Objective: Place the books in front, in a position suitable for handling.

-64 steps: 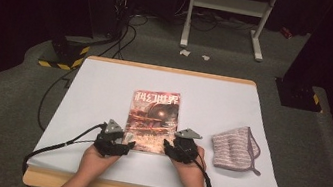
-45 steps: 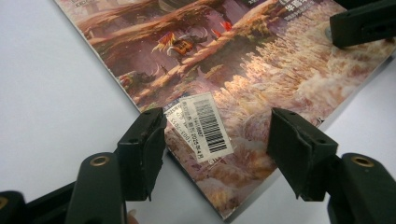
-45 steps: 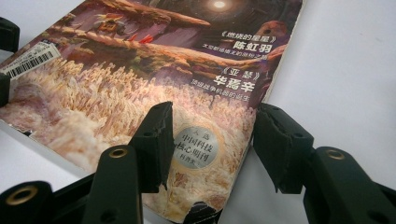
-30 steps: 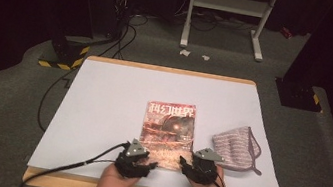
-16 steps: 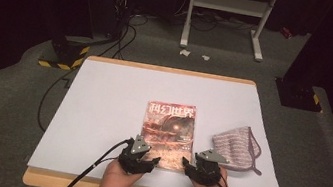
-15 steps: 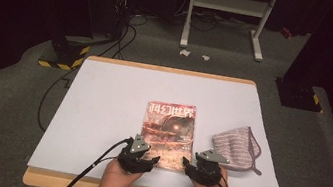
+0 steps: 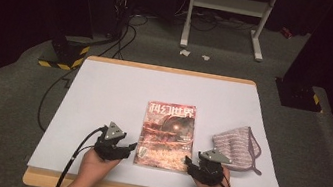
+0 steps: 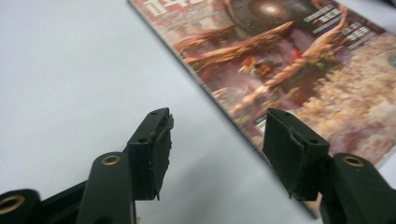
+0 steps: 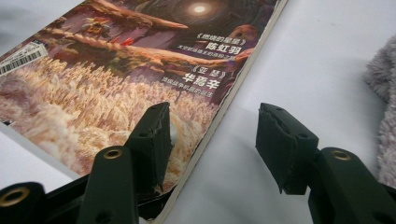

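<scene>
A magazine with a red-brown illustrated cover lies flat in the middle of the white table. My left gripper sits just left of its near-left corner, and its jaws have just been opening. In the left gripper view the left gripper is open over bare table, with the magazine edge running under the right jaw. My right gripper is at the near-right corner. In the right gripper view the right gripper is open astride the magazine edge, left jaw over the cover, not pressing.
A striped grey cloth lies right of the magazine, close to the right gripper, and its fuzzy edge of cloth appears in the right gripper view. Cables trail off the table's near-left edge. A white metal stand is on the floor beyond.
Two seconds ago the magazine lay farther left and back; it now sits nearer and to the right. In the last half second the left gripper has slid left, off the magazine's corner.
</scene>
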The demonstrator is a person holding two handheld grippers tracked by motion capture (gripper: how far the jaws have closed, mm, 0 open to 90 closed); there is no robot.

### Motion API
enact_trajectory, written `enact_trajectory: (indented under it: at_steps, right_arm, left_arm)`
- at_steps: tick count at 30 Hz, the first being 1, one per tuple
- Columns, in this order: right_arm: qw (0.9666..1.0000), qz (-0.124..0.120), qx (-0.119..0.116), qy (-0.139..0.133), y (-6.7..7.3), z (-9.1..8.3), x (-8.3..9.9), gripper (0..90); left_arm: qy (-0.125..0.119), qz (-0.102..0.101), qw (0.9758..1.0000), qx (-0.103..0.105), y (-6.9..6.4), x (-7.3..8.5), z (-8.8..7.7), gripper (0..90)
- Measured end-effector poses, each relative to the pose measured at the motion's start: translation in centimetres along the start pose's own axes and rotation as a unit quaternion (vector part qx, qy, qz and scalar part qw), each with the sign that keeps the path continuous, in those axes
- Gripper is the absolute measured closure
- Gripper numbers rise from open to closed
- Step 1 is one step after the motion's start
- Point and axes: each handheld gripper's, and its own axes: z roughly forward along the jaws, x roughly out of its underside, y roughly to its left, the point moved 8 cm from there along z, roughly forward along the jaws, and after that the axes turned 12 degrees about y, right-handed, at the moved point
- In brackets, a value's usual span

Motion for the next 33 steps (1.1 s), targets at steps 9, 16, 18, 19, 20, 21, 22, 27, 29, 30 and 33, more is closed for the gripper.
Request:
enact_trajectory:
  at_steps: [9,16,18,19,20,21,22,27,29,30,33]
  right_arm:
    - [0.9998,-0.009,-0.015,0.011,1.3,0.3,-0.1,47.6]
    - [0.9997,-0.008,-0.017,0.013,2.0,0.5,-0.2,47.0]
    - [0.9996,-0.009,-0.021,0.014,2.0,0.5,-0.1,47.0]
    - [0.9996,-0.010,-0.023,0.015,1.9,0.5,-0.2,47.7]
    - [0.9997,-0.013,-0.018,0.013,1.6,0.3,-0.3,46.4]
    - [0.9999,-0.013,-0.006,0.005,1.1,0.0,-0.5,45.7]
    - [0.9998,-0.014,0.011,-0.005,0.4,-0.4,-0.8,44.9]
    - [0.9955,0.019,0.089,-0.026,-4.8,-2.7,-1.1,33.4]
    - [0.9929,0.029,0.113,-0.024,-6.8,-3.3,-0.8,31.4]
    - [0.9913,0.042,0.123,-0.023,-8.0,-3.7,-0.6,30.6]
    - [0.9881,0.063,0.139,-0.024,-10.4,-4.5,-0.3,31.8]
  left_arm:
    - [0.003,0.029,0.9988,0.040,-2.9,0.7,0.9,42.5]
    - [0.015,0.042,0.9973,0.058,-4.0,1.1,1.2,43.5]
    - [0.014,0.046,0.9969,0.062,-4.2,1.1,1.1,43.7]
    - [0.013,0.047,0.9969,0.061,-4.3,1.1,1.1,43.6]
    - [0.010,0.048,0.9970,0.060,-4.3,1.0,1.0,43.4]
    - [0.007,0.046,0.9971,0.060,-4.2,0.9,0.8,43.2]
    - [0.003,0.046,0.9972,0.059,-4.0,0.9,0.6,42.7]
    - [-0.018,0.035,0.9986,0.035,-1.4,0.4,-0.5,40.2]
    - [-0.021,0.035,0.9990,0.019,0.3,0.3,-0.9,38.8]
    - [-0.020,0.035,0.9991,0.011,0.9,0.3,-1.1,38.0]
    - [-0.015,0.022,0.9994,-0.020,3.8,0.9,-1.5,37.4]
